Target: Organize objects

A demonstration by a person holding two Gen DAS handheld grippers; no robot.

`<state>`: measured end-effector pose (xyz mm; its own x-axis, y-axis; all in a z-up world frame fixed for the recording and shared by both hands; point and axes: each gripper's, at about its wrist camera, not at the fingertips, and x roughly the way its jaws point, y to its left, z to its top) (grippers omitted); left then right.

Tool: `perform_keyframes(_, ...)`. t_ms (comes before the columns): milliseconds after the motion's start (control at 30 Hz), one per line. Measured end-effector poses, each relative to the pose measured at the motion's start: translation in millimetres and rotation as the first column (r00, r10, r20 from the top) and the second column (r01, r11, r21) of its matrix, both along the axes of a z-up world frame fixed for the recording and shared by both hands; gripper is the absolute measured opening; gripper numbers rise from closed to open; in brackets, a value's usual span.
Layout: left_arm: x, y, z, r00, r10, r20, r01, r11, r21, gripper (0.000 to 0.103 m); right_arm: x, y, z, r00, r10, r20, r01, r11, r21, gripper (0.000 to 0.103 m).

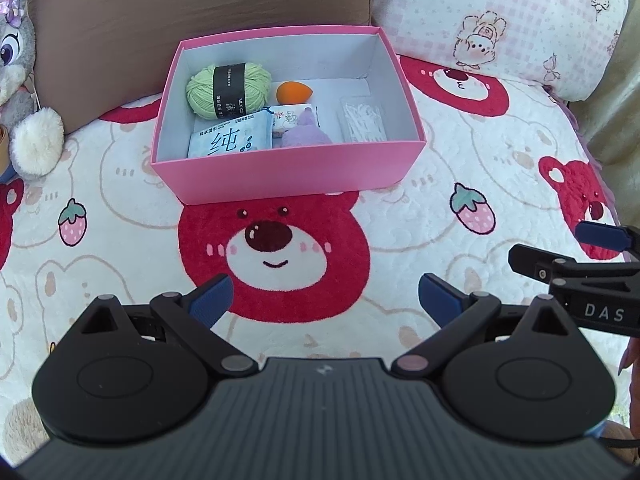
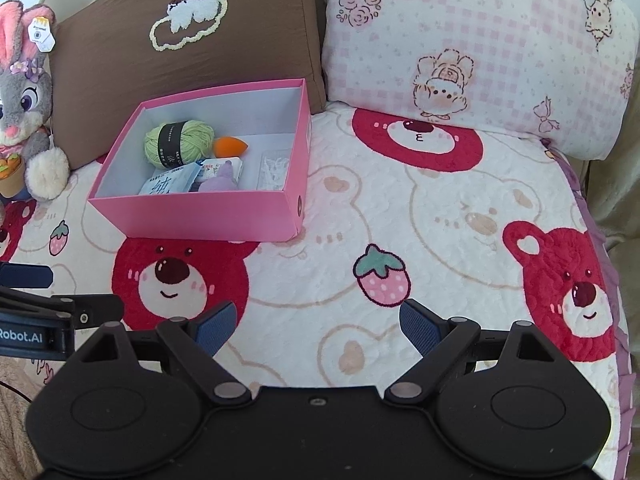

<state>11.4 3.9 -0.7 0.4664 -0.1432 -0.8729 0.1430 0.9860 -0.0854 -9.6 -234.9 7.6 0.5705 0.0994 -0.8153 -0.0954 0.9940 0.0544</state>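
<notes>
An open pink box [image 1: 288, 168] stands on the bear-print blanket [image 1: 460, 200]; it also shows in the right wrist view [image 2: 192, 216]. Inside lie a green yarn ball [image 1: 228, 88], an orange sponge [image 1: 295, 93], a wet-wipe pack [image 1: 230, 141], a small printed card pack [image 1: 294, 117], a purple fluffy item [image 1: 306, 132] and a clear bag of cotton swabs [image 1: 362, 120]. My left gripper [image 1: 324, 300] is open and empty, well in front of the box. My right gripper [image 2: 316, 324] is open and empty, to the right of the box and nearer than it.
A brown cushion [image 2: 180, 48] and a pink checked pillow [image 2: 480, 52] lean behind the box. A grey plush rabbit [image 2: 28, 108] sits at the left. The blanket's purple frilled edge [image 2: 624, 340] runs down the right.
</notes>
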Motion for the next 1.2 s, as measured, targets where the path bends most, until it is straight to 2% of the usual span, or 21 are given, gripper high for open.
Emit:
perform_keyframes(433,3.3,2.7,-5.8,1.0,0.02,-0.013,-0.021,1.0,-0.015,0.101,-6.6,7.6,5.5,0.999,0.021,0.04,-0.02,1.0,-0.016,0.091)
perform_keyframes(1200,-3.5,0.8,1.4,1.0,0.006,0.01,-0.006,1.0,-0.012,0.101,-9.6,1.7,8.2,0.998,-0.01,0.064,0.013,0.999,-0.036,0.091)
